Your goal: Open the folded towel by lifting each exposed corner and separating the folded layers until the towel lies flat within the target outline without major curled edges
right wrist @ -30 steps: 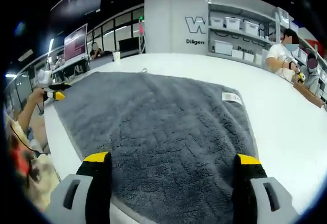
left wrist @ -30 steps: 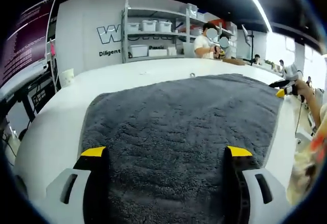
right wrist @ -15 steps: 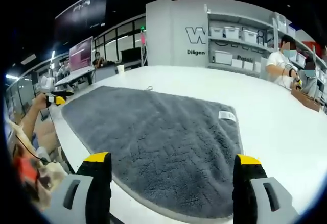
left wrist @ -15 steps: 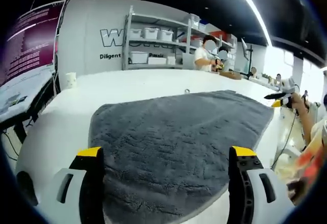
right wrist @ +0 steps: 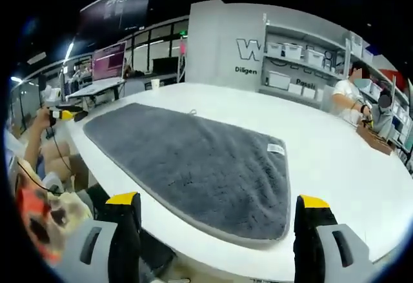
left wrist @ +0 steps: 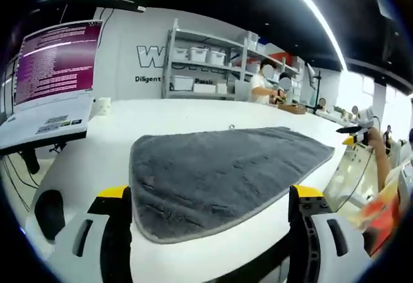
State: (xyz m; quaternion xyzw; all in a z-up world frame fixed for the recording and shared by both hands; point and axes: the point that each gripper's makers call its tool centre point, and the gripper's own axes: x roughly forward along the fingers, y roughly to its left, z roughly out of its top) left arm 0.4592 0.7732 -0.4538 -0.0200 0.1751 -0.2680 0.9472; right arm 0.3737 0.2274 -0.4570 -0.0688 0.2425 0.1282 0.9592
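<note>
Grey towel (left wrist: pixel 226 167) lies flat on the table (right wrist: pixel 335 167); I've pulled both grippers (left wrist: pixel 210 199) (right wrist: pixel 219 209) back, jaws released, task looks finished.

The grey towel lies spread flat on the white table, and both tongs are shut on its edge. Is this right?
Not quite. The grey towel does lie spread flat on the white table, but both tongs are open and hold nothing: the left tongs in the left gripper view, the right tongs in the right gripper view.
</note>
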